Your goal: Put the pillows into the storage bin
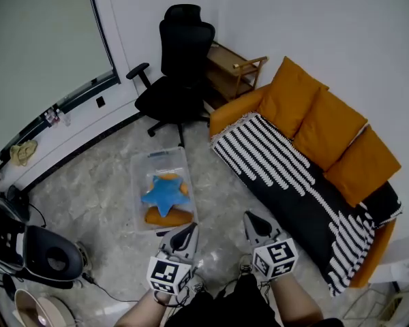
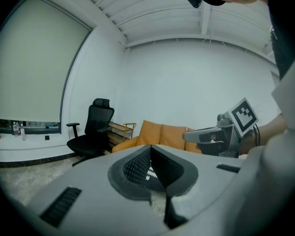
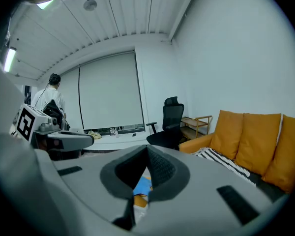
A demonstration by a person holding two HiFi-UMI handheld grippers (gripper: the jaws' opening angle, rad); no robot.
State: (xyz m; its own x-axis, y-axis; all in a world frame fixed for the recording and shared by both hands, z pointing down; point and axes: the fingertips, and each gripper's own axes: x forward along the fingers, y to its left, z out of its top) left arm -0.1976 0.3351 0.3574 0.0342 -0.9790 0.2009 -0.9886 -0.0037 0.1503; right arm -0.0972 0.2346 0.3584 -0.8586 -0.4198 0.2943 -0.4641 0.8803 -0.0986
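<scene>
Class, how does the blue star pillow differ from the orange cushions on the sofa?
The star pillow is blue and star-shaped; the sofa cushions are orange and squarish. The star pillow lies flat in the clear bin; the sofa cushions lean upright along the sofa. Both are pillows.

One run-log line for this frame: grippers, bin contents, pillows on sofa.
left gripper: shut, empty | right gripper: shut, empty | storage bin: blue star pillow, orange pillow inside | sofa: three orange cushions

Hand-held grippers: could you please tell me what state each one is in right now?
Left hand-held gripper: closed, holding nothing.
Right hand-held gripper: closed, holding nothing.
</scene>
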